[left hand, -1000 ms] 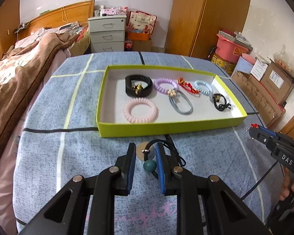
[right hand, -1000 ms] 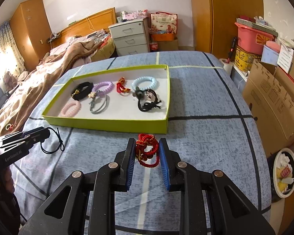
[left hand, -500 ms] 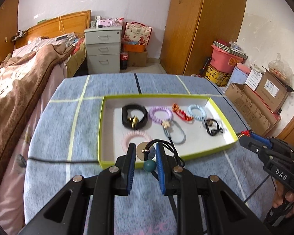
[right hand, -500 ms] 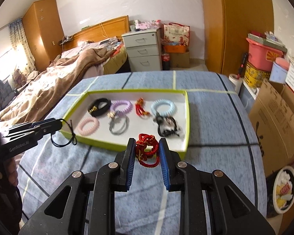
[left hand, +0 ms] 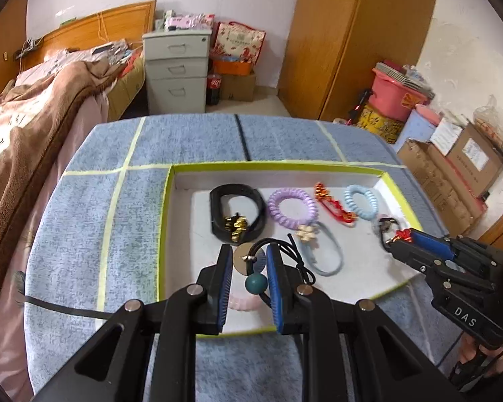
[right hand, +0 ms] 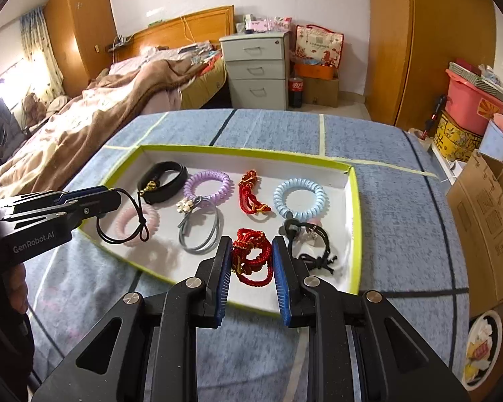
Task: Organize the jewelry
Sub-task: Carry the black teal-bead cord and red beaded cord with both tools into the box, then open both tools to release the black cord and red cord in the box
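A lime-green tray [left hand: 167, 221] [right hand: 354, 221] lies on the blue cloth table. It holds a black band [left hand: 235, 208], purple coil [left hand: 291, 208], red cord bracelet [left hand: 333, 207], light-blue coil [left hand: 362, 201], grey hair tie [left hand: 322, 254], pink coil [right hand: 135, 222] and black hair tie [right hand: 313, 244]. My left gripper [left hand: 249, 268] is shut on a black cord necklace with a teal bead [left hand: 255, 284], held above the tray's front left. My right gripper [right hand: 252, 258] is shut on a red braided cord bracelet [right hand: 251, 258], held above the tray's front right.
A bed with a brown blanket [left hand: 33, 110] stands left of the table. A grey drawer unit [left hand: 176, 70] and a wooden wardrobe [left hand: 348, 40] stand behind. Cardboard boxes [right hand: 486, 221] and a pink tub [right hand: 472, 100] crowd the right side.
Both grippers have risen from the cloth in front of the tray and moved forward, each carrying its piece; they now hang over the tray's front part.
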Demonstrator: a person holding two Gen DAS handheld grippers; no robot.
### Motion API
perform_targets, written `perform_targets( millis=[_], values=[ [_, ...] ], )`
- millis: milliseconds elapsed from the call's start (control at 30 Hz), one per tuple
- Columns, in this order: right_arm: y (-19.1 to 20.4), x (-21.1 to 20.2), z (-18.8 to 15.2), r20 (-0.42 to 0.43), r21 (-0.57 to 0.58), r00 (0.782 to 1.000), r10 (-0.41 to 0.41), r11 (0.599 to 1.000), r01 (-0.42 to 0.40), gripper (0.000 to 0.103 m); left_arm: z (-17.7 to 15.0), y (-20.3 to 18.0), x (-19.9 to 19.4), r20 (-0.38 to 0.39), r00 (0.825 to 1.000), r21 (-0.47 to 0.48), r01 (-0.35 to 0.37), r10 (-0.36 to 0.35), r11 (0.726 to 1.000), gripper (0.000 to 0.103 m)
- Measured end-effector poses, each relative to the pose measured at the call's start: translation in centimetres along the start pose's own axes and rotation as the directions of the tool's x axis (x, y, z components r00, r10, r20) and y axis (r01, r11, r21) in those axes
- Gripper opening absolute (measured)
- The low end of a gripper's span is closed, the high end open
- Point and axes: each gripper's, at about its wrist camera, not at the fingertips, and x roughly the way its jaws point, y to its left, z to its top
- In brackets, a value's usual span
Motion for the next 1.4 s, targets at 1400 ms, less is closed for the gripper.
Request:
perform_targets(
  millis=[1400],
  values=[
    [0.0,3.4,0.0,-0.099,0.007,0.995,0.018,1.0,-0.017,0.035,-0.7,0.4,1.9,-0.057,0.998,-0.007,0.007,-0.007,1.0,0.041]
  ],
)
